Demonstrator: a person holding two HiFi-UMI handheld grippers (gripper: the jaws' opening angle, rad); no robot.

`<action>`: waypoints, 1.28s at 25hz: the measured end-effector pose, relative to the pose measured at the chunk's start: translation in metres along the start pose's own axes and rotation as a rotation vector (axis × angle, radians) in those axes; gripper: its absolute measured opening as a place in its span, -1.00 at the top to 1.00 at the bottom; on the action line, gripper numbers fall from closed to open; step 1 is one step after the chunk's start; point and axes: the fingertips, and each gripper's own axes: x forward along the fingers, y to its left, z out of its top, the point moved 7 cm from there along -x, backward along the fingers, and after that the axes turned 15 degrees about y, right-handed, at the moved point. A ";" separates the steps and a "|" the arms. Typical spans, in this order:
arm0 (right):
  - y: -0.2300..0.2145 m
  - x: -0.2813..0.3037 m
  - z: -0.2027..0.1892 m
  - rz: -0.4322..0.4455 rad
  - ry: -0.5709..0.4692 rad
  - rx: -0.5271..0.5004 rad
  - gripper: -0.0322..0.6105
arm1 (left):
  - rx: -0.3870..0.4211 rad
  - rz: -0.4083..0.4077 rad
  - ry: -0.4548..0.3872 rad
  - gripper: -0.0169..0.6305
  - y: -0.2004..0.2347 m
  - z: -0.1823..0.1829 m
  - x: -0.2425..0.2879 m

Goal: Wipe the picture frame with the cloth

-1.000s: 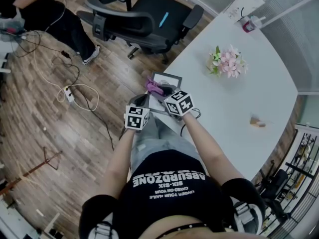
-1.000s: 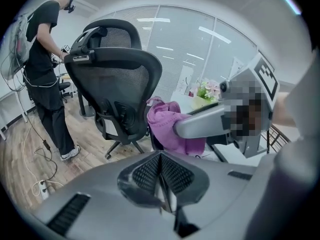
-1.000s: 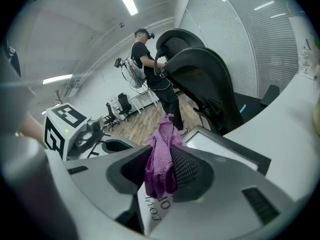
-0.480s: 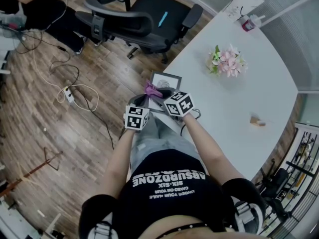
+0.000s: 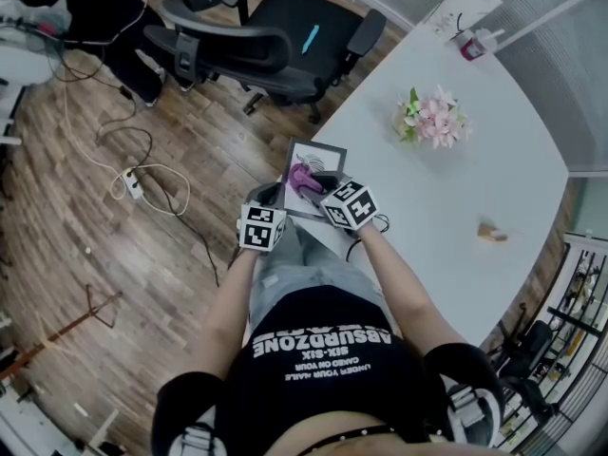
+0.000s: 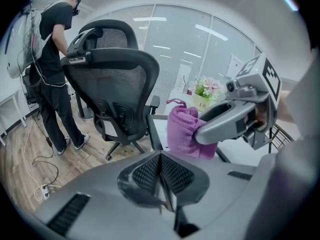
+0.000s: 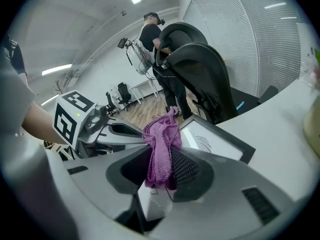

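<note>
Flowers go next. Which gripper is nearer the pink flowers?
Right. The right gripper, with the cloth over the picture frame, lies toward the person from the pink flowers; the left gripper lies farther off, at the frame's near corner.

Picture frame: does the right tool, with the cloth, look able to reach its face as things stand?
Probably yes. The right tool, shut on the purple cloth, sits right at the picture frame, and nothing stands between the cloth and the frame's face.
</note>
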 end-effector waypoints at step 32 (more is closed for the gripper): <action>-0.013 -0.046 -0.058 -0.059 0.021 0.126 0.50 | 0.018 0.012 0.004 0.90 -0.003 0.001 0.001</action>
